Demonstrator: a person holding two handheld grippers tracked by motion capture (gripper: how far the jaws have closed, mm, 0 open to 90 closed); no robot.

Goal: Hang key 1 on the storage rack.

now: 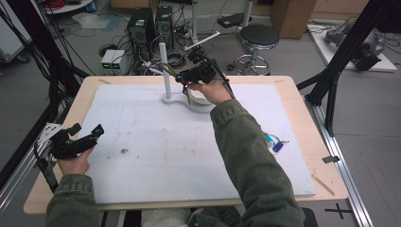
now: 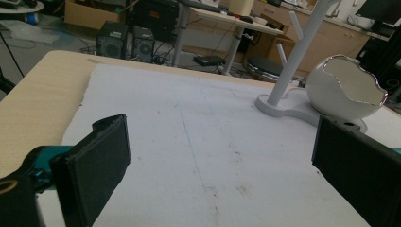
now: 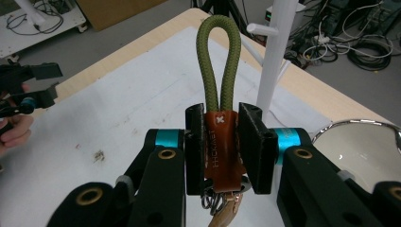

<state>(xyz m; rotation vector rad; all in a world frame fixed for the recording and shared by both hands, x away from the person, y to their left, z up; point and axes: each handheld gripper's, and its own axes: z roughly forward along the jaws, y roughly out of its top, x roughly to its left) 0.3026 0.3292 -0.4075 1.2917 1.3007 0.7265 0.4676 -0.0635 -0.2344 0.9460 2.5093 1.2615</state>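
R tongs (image 3: 222, 142) are clamped on the keychain (image 3: 221, 137): both jaws press the brown leather tab from either side, w/ the olive cord loop (image 3: 218, 56) standing straight up above them & metal rings plus a tan piece hanging below. In the high view the R tongs (image 1: 185, 81) sit at approx 12 o'clock on the counter (image 1: 56, 137), held up off the white mat (image 1: 156, 142), just beside the white stand (image 1: 165, 71) & touching or nearly touching 1 of its pegs; can't tell which. The keychain (image 1: 182, 85) dangles there over the stand's flat base. The person's R hand (image 1: 210, 91) wraps the grip, green sleeve running back toward 6 o'clock.

In the R gripper view the stand's post (image 3: 276, 56) rises just beyond the loop, at 1 o'clock of it, w/ a peg pointing toward the loop. The bowl's silver rim (image 3: 359, 124) shows at 3 o'clock.

L tongs (image 1: 87, 135) are at 9 o'clock of the counter, near the mat's edge, held in the L hand (image 1: 73, 163), well apart from the stand. Jaws stand wide apart w/ nothing between them; the L gripper view shows bare mat in the gap of the L tongs (image 2: 220, 165). Same view: the stand (image 2: 295, 61) at 1 o'clock, & the white eggshell-shaped bowl (image 2: 347, 90) w/ jagged silver rim on the stand's base, just beside the post.

At 4 o'clock on the mat lie 2 small items (image 1: 275, 143), blue & teal, too small to ID.
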